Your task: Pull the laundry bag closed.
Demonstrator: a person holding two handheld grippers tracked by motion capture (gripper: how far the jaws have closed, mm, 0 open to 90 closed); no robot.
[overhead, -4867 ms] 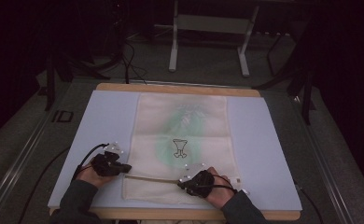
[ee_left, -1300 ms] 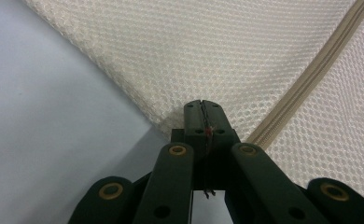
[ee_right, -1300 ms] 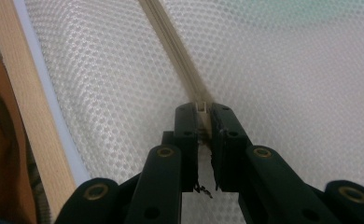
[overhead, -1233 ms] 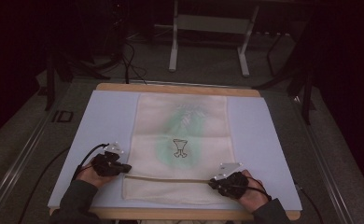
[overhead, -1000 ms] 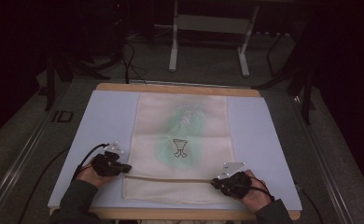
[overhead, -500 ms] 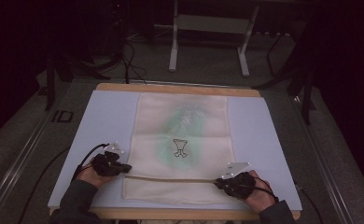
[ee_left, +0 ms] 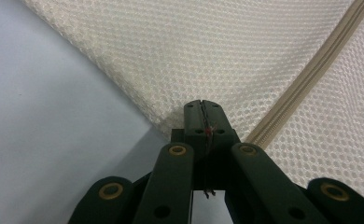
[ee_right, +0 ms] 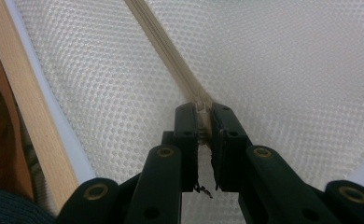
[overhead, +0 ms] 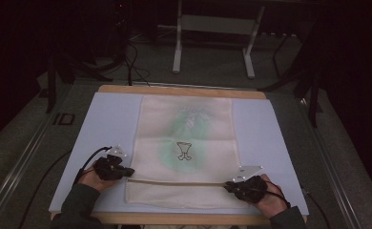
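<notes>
A cream mesh bag [overhead: 186, 143] lies flat on the pale blue mat [overhead: 108, 124], with a green shape and a small black logo showing through it. A beige zipper [overhead: 174, 182] runs across its near end. My left gripper [overhead: 128, 172] is at the bag's left edge, by the zipper's left end. Its jaws are shut on the mesh edge [ee_left: 171, 122], seen at my left gripper [ee_left: 202, 108]. My right gripper [overhead: 229, 185] is at the zipper's right end. In the right gripper view my right gripper [ee_right: 202, 115] is shut on the zipper [ee_right: 168, 49], which runs away from the jaws.
The mat covers a wooden board [overhead: 179, 89] whose near edge [ee_right: 28, 116] lies close beside my right gripper. Bare mat lies left and right of the bag. A metal stand [overhead: 212, 28] and cables are on the dark floor beyond the table.
My right gripper has slid rightward along the zipper, from near the middle of the bag's near end to close to its right edge. The left gripper has stayed put.
</notes>
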